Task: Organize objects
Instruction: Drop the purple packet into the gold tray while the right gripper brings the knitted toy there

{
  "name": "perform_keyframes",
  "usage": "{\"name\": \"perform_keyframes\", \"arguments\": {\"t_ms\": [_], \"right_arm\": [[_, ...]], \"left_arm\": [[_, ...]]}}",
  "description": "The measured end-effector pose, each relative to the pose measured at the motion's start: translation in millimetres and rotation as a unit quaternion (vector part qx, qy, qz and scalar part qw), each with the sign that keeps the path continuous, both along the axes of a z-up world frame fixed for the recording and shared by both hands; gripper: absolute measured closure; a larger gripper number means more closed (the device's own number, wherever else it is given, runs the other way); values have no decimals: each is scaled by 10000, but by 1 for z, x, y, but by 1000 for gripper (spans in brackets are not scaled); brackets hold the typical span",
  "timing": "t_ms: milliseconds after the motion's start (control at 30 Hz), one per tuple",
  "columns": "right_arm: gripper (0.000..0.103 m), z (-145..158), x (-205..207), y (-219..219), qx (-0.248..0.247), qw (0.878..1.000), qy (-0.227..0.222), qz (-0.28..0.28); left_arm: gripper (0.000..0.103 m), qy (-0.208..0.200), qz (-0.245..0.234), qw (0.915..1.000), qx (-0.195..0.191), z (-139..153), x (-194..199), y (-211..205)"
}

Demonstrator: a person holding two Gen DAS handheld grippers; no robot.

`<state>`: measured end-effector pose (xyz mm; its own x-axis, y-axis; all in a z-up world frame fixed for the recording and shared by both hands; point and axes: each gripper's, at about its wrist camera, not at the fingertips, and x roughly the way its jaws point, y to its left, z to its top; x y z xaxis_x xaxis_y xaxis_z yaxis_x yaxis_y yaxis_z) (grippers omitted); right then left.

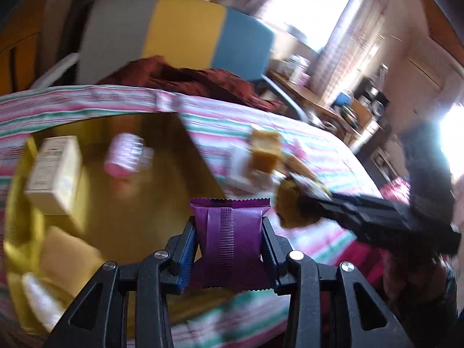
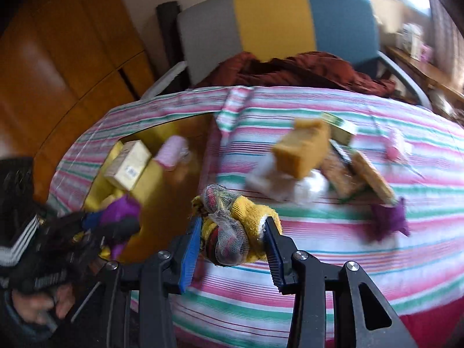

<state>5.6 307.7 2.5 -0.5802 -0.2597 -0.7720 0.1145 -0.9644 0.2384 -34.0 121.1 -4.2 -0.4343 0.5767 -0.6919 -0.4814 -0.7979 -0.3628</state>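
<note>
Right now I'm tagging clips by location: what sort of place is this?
Most likely a lived-in room at home: a striped cloth covers the work surface, a tricolour chair draped with clothing stands behind, and a cluttered wooden side table sits by a bright window.

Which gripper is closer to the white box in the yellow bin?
Left. The left gripper, holding a purple packet, is at the yellow bin near the white box; the right gripper is over the striped cloth beside it.
</note>
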Motion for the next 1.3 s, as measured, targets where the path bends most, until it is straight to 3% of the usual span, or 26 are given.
{"name": "perform_keyframes", "arguments": {"t_ms": [233,433,500,567,600,767,867,1067,1233,1300], "right_arm": [[60,-2,-8,-60,14,9972,-29,745],[59,-18,-17,-100,-63,9926,-231,1188],[56,-29,-20,-115,-192,9886,-398,1438],[55,-40,-22,-131,-414,9836,-565,1662],[55,-48,-23,-139,-533,9799,-678,1799],[37,-74,-21,-165,-1052,9625,-1077,2257],[27,-75,-17,-167,-1139,9598,-1067,2331],[11,-66,-7,-155,-988,9647,-950,2250],[0,-53,-2,-143,-464,9785,-622,1913],[0,-48,-4,-136,-287,9832,-463,1742]], "left_arm": [[62,-133,711,9970,-260,-3,-53,-44],[59,-190,1060,9929,-498,-10,-97,-54],[43,-220,1142,9920,-489,-8,-106,-56],[32,-264,1302,9903,-410,-8,-111,-61],[31,-291,1363,9896,-355,-8,-112,-64],[31,-417,1464,9882,-161,-9,-103,-82],[31,-381,1575,9866,-194,-9,-90,-95],[31,-247,1854,9820,-245,-6,-65,-117],[31,142,1927,9796,-552,3,-43,-114],[31,270,1945,9781,-697,6,-36,-108]]}}
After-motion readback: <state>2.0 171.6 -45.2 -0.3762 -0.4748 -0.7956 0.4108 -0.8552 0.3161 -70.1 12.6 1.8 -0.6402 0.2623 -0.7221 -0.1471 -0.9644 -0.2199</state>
